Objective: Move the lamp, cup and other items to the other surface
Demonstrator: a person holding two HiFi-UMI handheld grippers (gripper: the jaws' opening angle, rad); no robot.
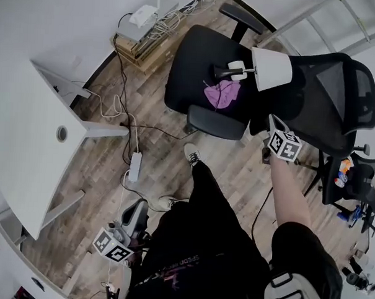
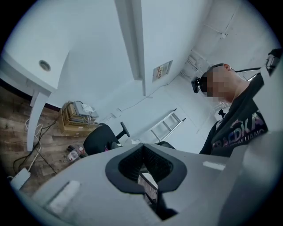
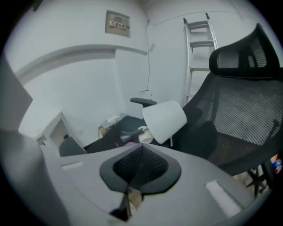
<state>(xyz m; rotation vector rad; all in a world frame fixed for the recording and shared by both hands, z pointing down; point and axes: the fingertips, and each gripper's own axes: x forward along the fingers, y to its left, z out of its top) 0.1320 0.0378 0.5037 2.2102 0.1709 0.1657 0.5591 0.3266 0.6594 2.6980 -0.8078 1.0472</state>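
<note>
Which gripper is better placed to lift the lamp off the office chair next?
Right. The right gripper is up beside the office chair, with the lamp lying just ahead of its shut jaws. The left gripper hangs low by the person's leg, far from the chair.

Soft, even indoor light fills all 3 views; where it comes from cannot be told. The white wall (image 2: 177,35) and white worktop (image 1: 27,126) look bright and slightly washed out, without hard glare. Shadows on the wooden floor (image 1: 165,166) are faint. Straight lines bow near the edges. Both claw views are round with dark corners. The left claw (image 2: 143,174) and right claw (image 3: 135,176) sit close, soft and out of focus.
</note>
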